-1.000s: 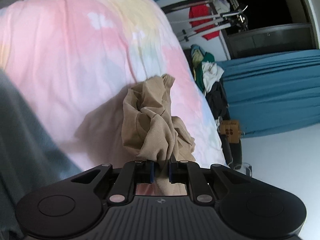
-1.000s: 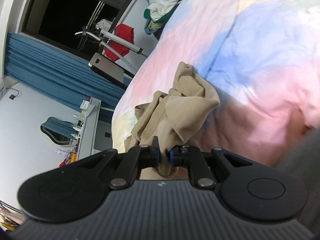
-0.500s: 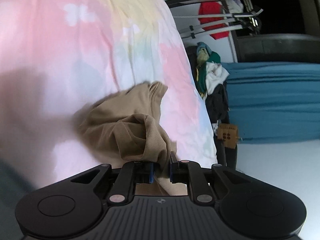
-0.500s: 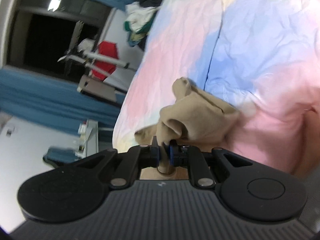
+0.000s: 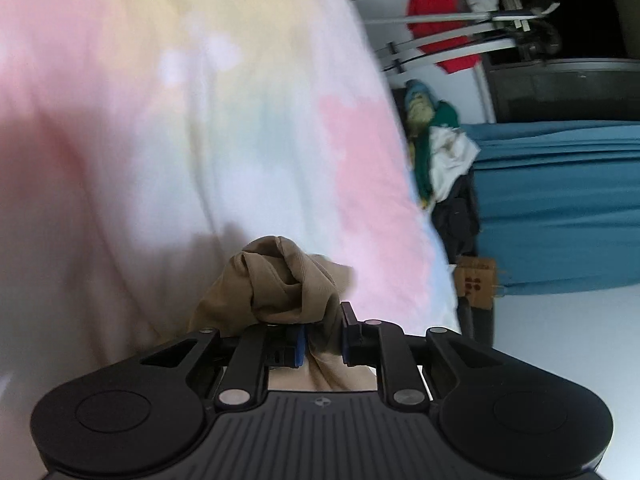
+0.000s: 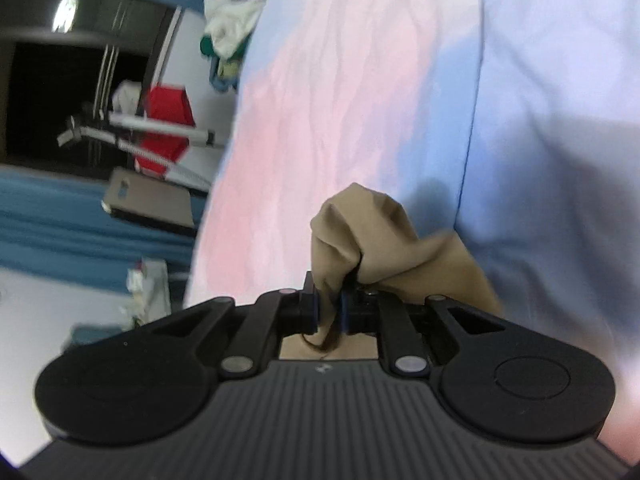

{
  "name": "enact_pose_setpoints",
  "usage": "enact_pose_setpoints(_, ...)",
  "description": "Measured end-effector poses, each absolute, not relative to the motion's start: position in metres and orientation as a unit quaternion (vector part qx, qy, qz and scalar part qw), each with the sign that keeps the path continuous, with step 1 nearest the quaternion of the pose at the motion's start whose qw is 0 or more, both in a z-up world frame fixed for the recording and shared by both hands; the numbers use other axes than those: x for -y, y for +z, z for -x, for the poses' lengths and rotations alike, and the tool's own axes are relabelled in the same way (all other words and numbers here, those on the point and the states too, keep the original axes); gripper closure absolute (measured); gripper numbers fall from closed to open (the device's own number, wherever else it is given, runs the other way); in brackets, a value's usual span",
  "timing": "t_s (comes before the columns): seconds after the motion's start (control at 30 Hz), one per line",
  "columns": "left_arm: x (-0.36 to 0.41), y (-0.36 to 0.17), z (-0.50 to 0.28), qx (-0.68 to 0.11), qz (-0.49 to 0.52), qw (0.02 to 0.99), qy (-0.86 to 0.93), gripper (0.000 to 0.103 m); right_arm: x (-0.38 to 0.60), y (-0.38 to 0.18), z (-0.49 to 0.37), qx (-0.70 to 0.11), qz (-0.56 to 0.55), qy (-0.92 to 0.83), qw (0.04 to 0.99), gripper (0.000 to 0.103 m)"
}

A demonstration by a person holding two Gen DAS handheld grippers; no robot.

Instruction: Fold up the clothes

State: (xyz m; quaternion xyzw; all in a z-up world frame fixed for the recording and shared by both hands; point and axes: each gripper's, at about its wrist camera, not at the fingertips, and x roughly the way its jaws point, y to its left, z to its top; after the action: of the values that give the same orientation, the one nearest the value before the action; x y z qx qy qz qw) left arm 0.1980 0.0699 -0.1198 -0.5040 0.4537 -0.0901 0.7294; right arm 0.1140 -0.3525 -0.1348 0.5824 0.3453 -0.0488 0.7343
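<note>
A tan garment is bunched in front of my left gripper, which is shut on a fold of it. The same tan garment shows in the right wrist view, where my right gripper is shut on another fold. Both grippers hold the cloth over a bed with a pastel pink, blue and yellow cover. Most of the garment is hidden below the grippers.
The bed edge runs along the right in the left wrist view. Beyond it are a pile of clothes, a drying rack with a red garment, blue curtains and a cardboard box.
Both grippers have drawn closer to the bed cover with the tan garment. Less of the garment shows ahead of the fingers now; it looks more bunched. Both views are motion blurred.
</note>
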Motion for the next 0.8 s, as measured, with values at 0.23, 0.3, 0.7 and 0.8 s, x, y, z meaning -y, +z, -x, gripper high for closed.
enact_pose_setpoints(0.23,-0.063,-0.12,-0.209,-0.447,0.46,0.757,-0.121,0.071,0.347,-0.12,-0.124,-0.33,-0.515,0.006,0.791,0.082)
enact_pose_setpoints(0.3,-0.057,-0.109,-0.206,-0.437,0.43,0.777,-0.141,0.051,0.336,-0.105,-0.121,-0.318,-0.479,0.033,0.818,0.057)
enact_pose_setpoints(0.7,0.023,-0.073,-0.188,-0.353,0.092,0.917,-0.162,0.019,0.257,-0.068,-0.124,-0.269,-0.175,0.074,0.944,0.035)
enact_pose_setpoints(0.8,0.033,-0.082,-0.198,-0.358,0.071,0.918,-0.156,0.019,0.256,-0.08,-0.133,-0.298,-0.156,0.051,0.94,0.051)
